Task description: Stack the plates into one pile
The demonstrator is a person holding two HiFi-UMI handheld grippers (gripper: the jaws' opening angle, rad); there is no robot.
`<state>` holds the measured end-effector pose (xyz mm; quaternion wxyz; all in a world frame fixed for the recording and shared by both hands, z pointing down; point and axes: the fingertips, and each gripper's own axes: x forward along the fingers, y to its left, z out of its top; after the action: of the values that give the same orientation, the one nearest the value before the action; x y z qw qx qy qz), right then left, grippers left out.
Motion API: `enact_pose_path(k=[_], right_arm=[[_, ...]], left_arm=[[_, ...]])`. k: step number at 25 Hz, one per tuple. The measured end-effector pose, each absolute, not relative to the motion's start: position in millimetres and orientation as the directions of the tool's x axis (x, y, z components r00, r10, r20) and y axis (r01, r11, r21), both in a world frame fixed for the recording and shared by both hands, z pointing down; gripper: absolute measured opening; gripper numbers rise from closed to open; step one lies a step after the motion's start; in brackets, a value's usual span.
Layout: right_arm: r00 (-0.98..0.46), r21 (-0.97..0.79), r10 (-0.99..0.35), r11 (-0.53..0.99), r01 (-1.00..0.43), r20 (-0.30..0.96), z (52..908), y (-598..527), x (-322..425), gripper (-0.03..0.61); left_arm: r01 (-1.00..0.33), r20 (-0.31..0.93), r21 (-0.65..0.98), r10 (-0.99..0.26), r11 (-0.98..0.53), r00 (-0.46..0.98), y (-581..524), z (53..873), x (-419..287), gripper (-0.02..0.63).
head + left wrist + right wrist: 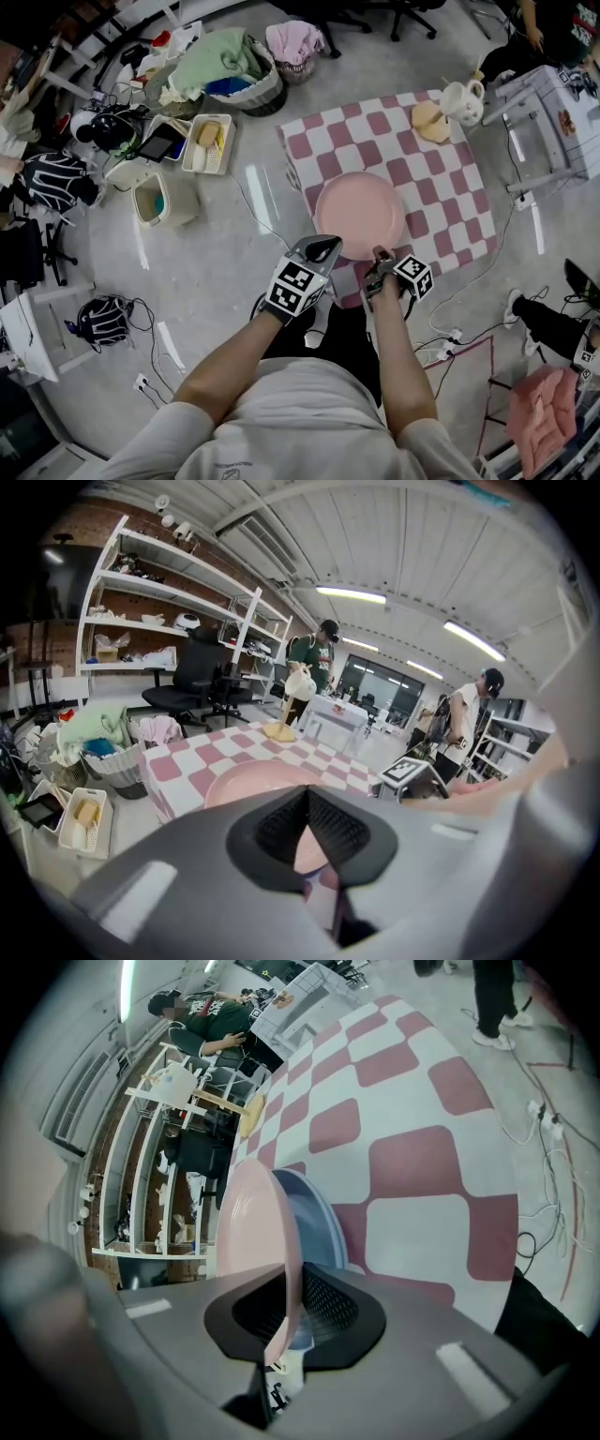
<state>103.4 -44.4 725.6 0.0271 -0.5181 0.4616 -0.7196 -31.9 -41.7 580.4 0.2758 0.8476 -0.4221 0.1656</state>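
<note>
My right tool [286, 1312] pinches the rim of the pink plate [249, 1232], lower centre, over the blue plate [315, 1224]. My left tool [307, 808] is pressed together, empty. Stacking seems nearly done; only the release is left.

The T-shirt [309, 427] is white and short-sleeved; the left gripper [323, 248] and right gripper [380, 255] are grey with black ribbed pads [281, 822] and black-and-white marker cubes [298, 284].

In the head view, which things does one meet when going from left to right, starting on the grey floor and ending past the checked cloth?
open white bin → pink plate → white jug → white table
</note>
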Motion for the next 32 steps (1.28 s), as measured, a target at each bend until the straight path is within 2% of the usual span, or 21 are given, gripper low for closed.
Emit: enact_pose_path(k=[9,14,18,22,25,32], right_arm=[[-0.461,-0.681,-0.504,-0.574,-0.454,0.731,741.2,-45.8,103.8,0.039],[-0.466,-0.665,-0.474,-0.53,-0.526,0.747,740.5,-48.6,103.7,0.038],[-0.435,-0.611,-0.43,-0.504,-0.611,0.791,737.9,-46.9,111.4,0.057],[-0.423,-0.592,-0.417,-0.505,-0.628,0.804,735.2,-42.6,118.4,0.087],[-0.421,-0.587,-0.412,-0.504,-0.633,0.808,730.6,-33.6,123.5,0.087],[-0.408,-0.589,-0.459,-0.374,-0.717,0.789,683.6,-33.0,119.9,0.078]], left_arm=[[-0.814,0.524,0.333,-0.625,-0.476,0.579,-46.4,588.9,-36.1,0.006],[-0.814,0.528,0.335,-0.621,-0.474,0.58,-49.7,591.4,-35.1,0.006],[-0.808,0.521,0.332,-0.619,-0.487,0.588,-54.1,585.8,-31.6,0.006],[-0.801,0.511,0.324,-0.619,-0.504,0.596,-58.9,578.3,-29.0,0.006],[-0.797,0.505,0.322,-0.619,-0.511,0.601,-60.4,573.6,-28.9,0.006],[-0.784,0.501,0.361,-0.604,-0.504,0.619,-62.6,560.9,-27.0,0.006]])
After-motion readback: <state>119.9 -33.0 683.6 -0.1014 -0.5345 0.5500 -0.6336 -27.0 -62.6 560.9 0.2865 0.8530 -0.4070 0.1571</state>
